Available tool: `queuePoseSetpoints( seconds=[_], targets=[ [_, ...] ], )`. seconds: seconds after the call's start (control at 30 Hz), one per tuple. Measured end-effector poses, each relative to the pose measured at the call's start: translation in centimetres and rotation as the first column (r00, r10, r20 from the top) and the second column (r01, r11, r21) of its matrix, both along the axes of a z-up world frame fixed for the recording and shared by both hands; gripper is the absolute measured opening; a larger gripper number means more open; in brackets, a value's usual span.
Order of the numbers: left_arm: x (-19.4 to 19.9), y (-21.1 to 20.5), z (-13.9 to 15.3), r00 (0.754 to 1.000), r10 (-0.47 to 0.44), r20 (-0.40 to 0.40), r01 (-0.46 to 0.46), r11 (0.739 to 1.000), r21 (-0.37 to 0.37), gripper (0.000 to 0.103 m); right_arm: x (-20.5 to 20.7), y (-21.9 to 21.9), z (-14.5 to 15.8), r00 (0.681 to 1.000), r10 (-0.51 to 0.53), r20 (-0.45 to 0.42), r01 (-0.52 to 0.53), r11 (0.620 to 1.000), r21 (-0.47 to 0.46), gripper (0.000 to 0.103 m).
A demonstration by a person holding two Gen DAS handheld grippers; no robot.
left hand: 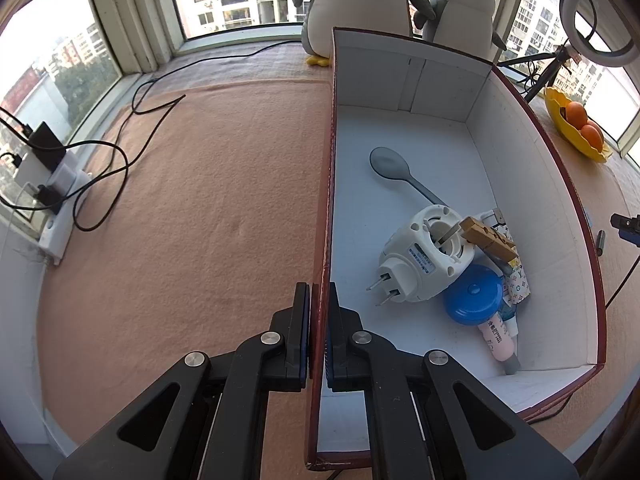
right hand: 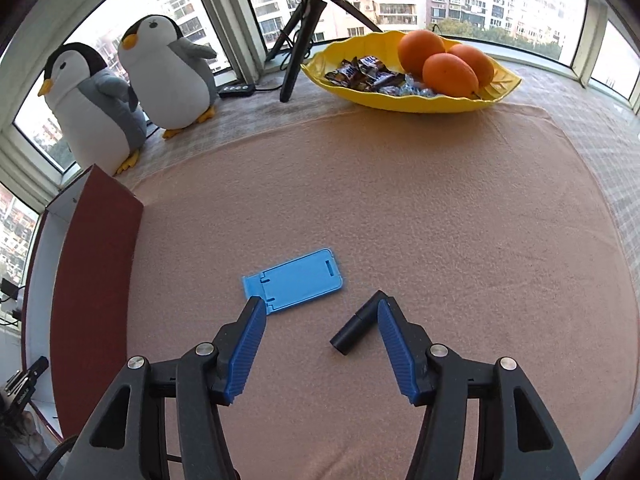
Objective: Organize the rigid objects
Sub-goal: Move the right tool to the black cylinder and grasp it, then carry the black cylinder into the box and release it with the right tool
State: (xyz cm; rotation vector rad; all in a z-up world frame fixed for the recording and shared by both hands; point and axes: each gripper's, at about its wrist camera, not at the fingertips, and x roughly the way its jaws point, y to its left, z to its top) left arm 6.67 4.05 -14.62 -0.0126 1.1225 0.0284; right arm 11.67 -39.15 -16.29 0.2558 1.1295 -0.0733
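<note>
Our left gripper (left hand: 319, 332) is clamped tight on the box (left hand: 325, 216) wall, we reckon to steady it while the spoon (left hand: 390, 165), plug adapter (left hand: 424, 258) and other bits sit inside; our right gripper (right hand: 320, 322) hangs with jaws apart and empty. On the mat (right hand: 400, 208), the black cylinder (right hand: 356, 330) lies between its fingers, the blue phone stand (right hand: 294, 280) just beyond; either looks next for the box.

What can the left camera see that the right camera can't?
Only the left wrist view looks inside the box: a grey spoon, a white plug and a blue lid. The left gripper is shut on the box wall.

Only the right wrist view shows the blue stand and black tube by the open right gripper.

Both show the penguins and oranges.
</note>
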Motion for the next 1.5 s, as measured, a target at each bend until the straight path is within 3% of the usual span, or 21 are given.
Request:
queuePoseSetpoints(
  seconds=[0.2, 0.47, 0.7, 0.83, 0.9, 1.2, 1.5],
  targets=[
    [-0.1, 0.0, 0.1, 1.0, 0.003, 0.0, -0.003, 1.0, 0.0, 0.005, 0.9, -1.7, -2.5, 0.996, -0.042, -0.074, 0.045, 0.998, 0.038, 0.054],
    [-0.3, 0.0, 0.2, 1.0, 0.015, -0.002, -0.015, 1.0, 0.001, 0.005, 1.8, -2.1, -4.7, 0.989, -0.034, -0.144, 0.04, 0.998, 0.038, 0.038],
    [-0.3, 0.1, 0.1, 1.0, 0.028, -0.009, -0.028, 1.0, -0.002, 0.005, 2.3, -1.8, -4.8, 0.988, 0.008, -0.152, -0.011, 1.0, -0.015, 0.022],
    [-0.4, 0.2, 0.1, 0.999, 0.036, -0.014, -0.036, 0.999, -0.005, 0.005, 2.0, -2.0, -4.8, 0.989, 0.028, -0.144, -0.03, 0.999, -0.013, 0.021],
    [-0.5, 0.2, 0.2, 0.999, 0.041, -0.013, -0.041, 0.999, -0.007, 0.005, 1.9, -2.0, -4.7, 0.99, 0.026, -0.139, -0.028, 0.999, -0.014, 0.015],
    [-0.6, 0.2, 0.2, 0.999, 0.047, -0.013, -0.047, 0.999, -0.008, 0.006, 1.6, -0.3, -3.0, 0.995, 0.068, -0.078, -0.072, 0.996, -0.047, 0.015],
    [-0.4, 0.3, 0.4, 0.999, 0.044, -0.005, -0.044, 0.999, -0.015, 0.006, 0.5, 2.0, 0.8, 0.993, 0.115, 0.01, -0.115, 0.993, -0.04, 0.015]
  ],
)
